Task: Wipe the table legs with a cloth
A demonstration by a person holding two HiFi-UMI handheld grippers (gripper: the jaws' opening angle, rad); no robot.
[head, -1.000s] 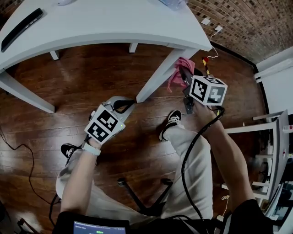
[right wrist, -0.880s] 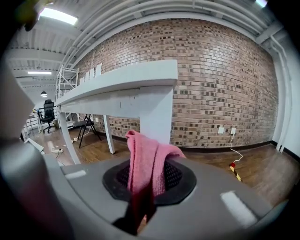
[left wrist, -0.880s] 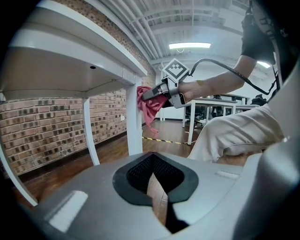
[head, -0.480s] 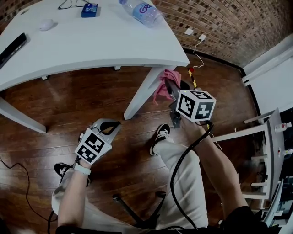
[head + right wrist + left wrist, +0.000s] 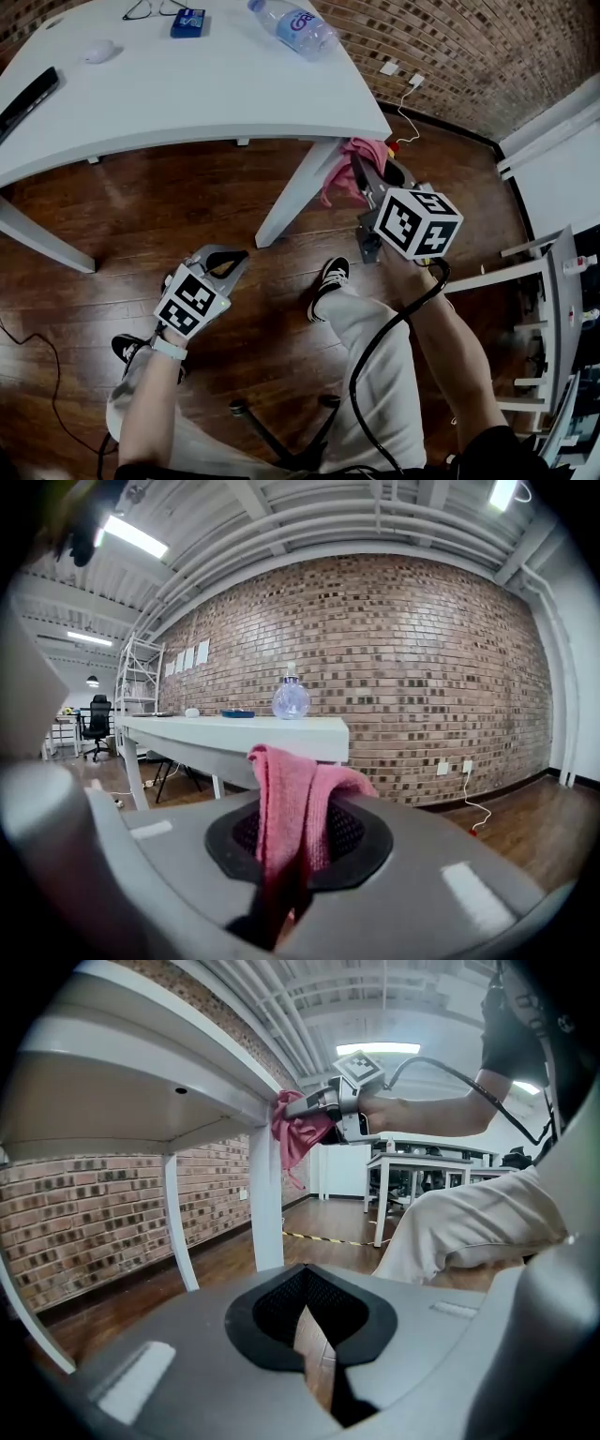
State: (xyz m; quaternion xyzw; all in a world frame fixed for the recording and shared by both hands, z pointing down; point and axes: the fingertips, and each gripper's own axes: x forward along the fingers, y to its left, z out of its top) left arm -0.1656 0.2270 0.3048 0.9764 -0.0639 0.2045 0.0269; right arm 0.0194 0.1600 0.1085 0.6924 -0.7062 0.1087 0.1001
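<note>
My right gripper (image 5: 364, 178) is shut on a pink cloth (image 5: 349, 165) and holds it against the top of the white table leg (image 5: 292, 199), just under the tabletop's corner. In the left gripper view the cloth (image 5: 298, 1134) lies bunched on the leg (image 5: 265, 1202) with the right gripper (image 5: 330, 1106) behind it. From the right gripper view the cloth (image 5: 291, 794) sticks up between the jaws of the right gripper (image 5: 286, 860). My left gripper (image 5: 225, 261) hangs low over the wooden floor, left of the leg, shut and holding nothing.
On the white tabletop (image 5: 216, 89) lie a water bottle (image 5: 292, 28), a blue box (image 5: 188, 21), a mouse (image 5: 98, 50) and a black bar (image 5: 28, 94). Another leg (image 5: 42, 246) stands at the left. My shoe (image 5: 330, 279) is near the wiped leg. A white rack (image 5: 553, 309) stands at the right.
The right gripper has carried the pink cloth up along the leg to just under the tabletop's corner. The left gripper has stayed nearly still since half a second ago.
</note>
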